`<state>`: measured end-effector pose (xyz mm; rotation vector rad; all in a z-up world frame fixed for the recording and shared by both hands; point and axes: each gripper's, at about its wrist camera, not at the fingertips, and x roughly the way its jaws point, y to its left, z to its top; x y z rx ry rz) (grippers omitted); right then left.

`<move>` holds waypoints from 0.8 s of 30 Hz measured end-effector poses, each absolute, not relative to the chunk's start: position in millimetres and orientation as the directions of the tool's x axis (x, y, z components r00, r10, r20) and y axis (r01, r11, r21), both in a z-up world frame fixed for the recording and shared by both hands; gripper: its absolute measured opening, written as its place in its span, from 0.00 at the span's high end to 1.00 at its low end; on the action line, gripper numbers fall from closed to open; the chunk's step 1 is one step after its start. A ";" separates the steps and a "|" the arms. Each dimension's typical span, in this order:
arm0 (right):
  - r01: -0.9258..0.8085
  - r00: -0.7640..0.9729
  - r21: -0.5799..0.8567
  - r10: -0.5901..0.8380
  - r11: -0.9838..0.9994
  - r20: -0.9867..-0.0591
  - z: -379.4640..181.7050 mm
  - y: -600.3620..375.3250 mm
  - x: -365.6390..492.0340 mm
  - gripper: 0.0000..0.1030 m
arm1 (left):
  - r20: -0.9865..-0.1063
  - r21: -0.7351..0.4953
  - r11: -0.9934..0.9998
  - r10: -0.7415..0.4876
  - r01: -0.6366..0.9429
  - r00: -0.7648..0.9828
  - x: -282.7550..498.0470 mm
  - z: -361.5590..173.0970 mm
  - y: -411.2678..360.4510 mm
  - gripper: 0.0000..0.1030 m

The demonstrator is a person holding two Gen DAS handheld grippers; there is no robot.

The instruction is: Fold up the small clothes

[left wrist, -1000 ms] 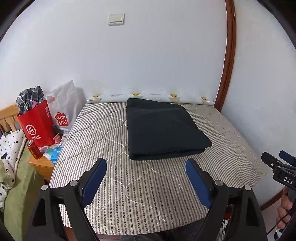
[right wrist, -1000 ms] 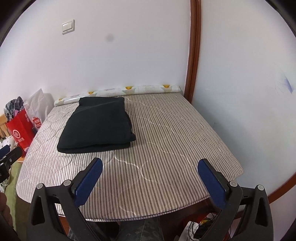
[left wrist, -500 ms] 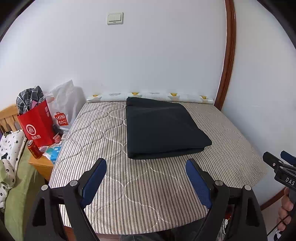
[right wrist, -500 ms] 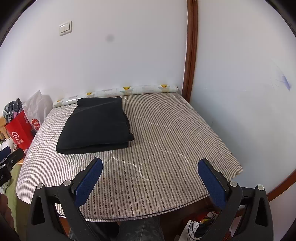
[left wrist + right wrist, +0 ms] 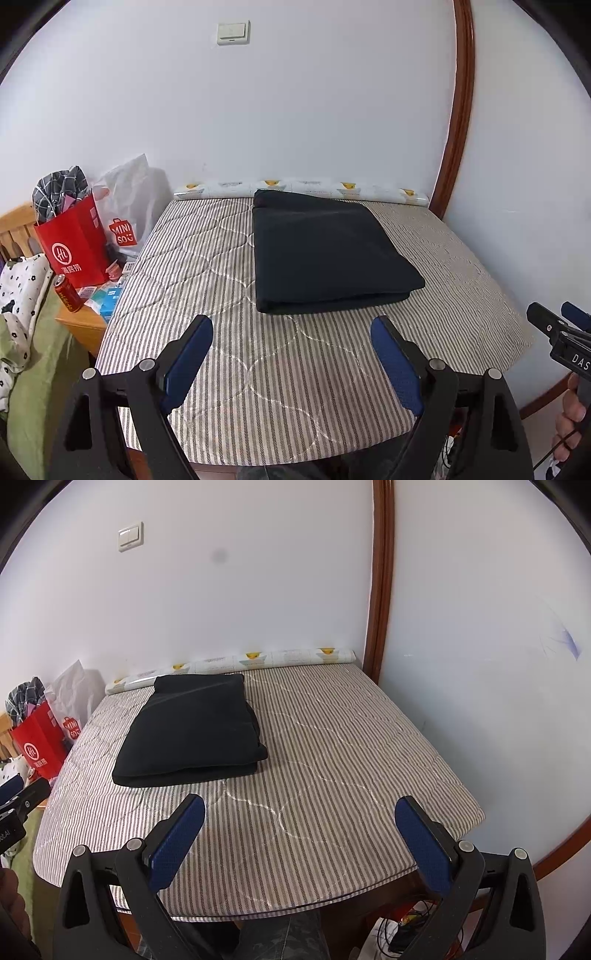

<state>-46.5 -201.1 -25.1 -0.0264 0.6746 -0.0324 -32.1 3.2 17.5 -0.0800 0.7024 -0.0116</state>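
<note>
A dark folded garment [image 5: 325,251] lies flat on the striped quilted table cover [image 5: 207,258], toward the back. It also shows in the right wrist view [image 5: 195,727], left of centre on the cover [image 5: 351,746]. My left gripper [image 5: 291,332] is open and empty, held above the table's front part, just short of the garment's near edge. My right gripper [image 5: 299,812] is open and empty, above the front of the table, to the right of the garment.
A red paper bag [image 5: 74,243], a white plastic bag [image 5: 129,210] and a red can [image 5: 68,291] stand on a wooden stand at the left. A rolled patterned mat [image 5: 303,186] lies along the back wall. White walls close the back and right.
Both grippers have drawn back and risen slightly; the garment sits a little lower and farther in both views. The jaws stay open and the garment has not moved.
</note>
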 end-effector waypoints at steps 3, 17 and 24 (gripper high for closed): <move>0.022 0.780 -0.036 -0.040 0.999 -0.624 -25.3 -200.6 -46.5 0.02 | -0.645 -0.077 0.997 -0.037 -0.018 0.763 -32.3 17.5 3.6 0.16; 0.018 0.779 -0.034 -0.035 0.999 -0.626 -26.3 -199.9 -45.4 0.02 | -0.645 -0.078 0.997 -0.037 -0.018 0.763 -31.8 17.7 5.2 0.16; 0.013 0.776 -0.032 -0.030 0.999 -0.630 -25.4 -199.9 -44.2 0.02 | -0.650 -0.081 0.997 -0.037 -0.021 0.759 -30.0 17.2 6.5 0.16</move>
